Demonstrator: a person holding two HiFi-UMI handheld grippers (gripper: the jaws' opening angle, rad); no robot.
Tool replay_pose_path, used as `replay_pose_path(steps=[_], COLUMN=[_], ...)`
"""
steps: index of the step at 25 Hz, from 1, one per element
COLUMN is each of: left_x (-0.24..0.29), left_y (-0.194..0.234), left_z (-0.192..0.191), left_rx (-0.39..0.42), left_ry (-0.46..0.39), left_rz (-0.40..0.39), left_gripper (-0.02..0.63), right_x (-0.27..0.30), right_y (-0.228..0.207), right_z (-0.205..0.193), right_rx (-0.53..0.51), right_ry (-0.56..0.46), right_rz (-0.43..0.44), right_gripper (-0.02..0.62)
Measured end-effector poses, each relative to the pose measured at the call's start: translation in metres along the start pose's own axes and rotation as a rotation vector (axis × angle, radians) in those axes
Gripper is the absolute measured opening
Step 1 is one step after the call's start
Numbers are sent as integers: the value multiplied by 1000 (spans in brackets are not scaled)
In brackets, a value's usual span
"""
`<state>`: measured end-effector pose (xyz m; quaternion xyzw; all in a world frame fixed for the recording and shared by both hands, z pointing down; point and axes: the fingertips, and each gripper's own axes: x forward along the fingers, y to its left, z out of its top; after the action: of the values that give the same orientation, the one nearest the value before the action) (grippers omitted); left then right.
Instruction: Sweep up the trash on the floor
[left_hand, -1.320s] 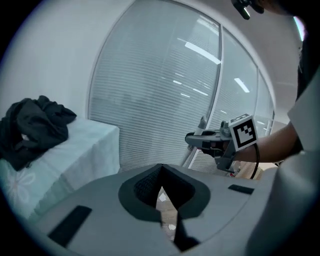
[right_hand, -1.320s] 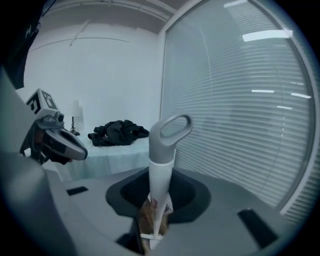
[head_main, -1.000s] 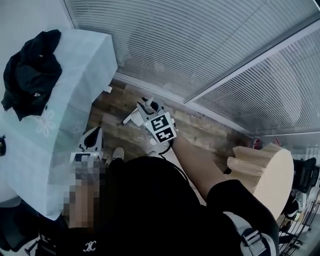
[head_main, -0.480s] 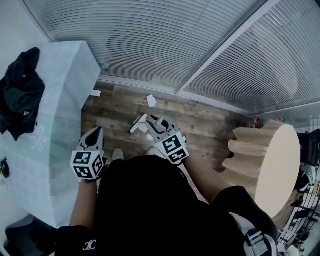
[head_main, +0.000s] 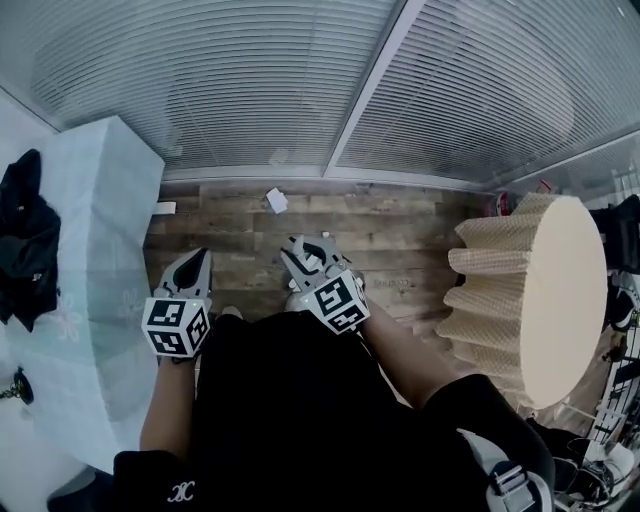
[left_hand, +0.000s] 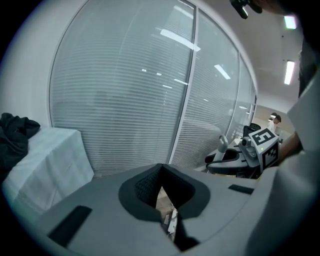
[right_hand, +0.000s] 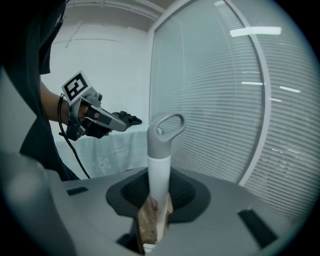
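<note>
A white handle with a grey loop top (right_hand: 161, 145) stands upright between the jaws of my right gripper (right_hand: 158, 202), which is shut on it. In the head view my right gripper (head_main: 304, 260) is above the wooden floor (head_main: 400, 235), and the tool's lower end is hidden under it. A crumpled white scrap of paper (head_main: 276, 200) lies on the floor near the blinds. Another white scrap (head_main: 165, 208) lies by the table's corner. To the left, my left gripper (head_main: 190, 272) is shut and holds nothing. Its own view (left_hand: 161, 189) shows a sliver of floor through the jaws.
A table under a pale blue cloth (head_main: 95, 300) stands at the left, with black clothing (head_main: 25, 250) on it. A beige fluted round piece (head_main: 530, 290) fills the right. Glass walls with blinds (head_main: 300, 90) close the far side. My legs cover the near floor.
The head view has swung to the right, so the table slid left and the beige piece came further in. The right gripper drew nearer my body, and the tool's white lower end no longer shows.
</note>
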<state>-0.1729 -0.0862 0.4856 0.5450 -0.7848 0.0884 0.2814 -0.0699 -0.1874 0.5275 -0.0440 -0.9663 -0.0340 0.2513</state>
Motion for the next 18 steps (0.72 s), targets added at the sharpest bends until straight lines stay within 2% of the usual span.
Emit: replay_pose_path(steps=[4,8,13,18], left_x=[16,30,60,88], left_y=[-18,-27,-1,42], left_z=[3,2,10,39], left_rx=[-1,32,29,44], left_ry=[8,35,48,37], left_rz=[-22,-74,-125,-196], left_gripper=[-5,-5,-5,-5], right_x=[-6,-1,26,61], right_y=[-17,-35,-65,-98], right_z=[-3,6,38,95], right_rx=[18,53,89,117], right_ry=[-9,-17,-41,-68], right_rz=[-9,-42,-97,-173], right_gripper=[100,100,100,100])
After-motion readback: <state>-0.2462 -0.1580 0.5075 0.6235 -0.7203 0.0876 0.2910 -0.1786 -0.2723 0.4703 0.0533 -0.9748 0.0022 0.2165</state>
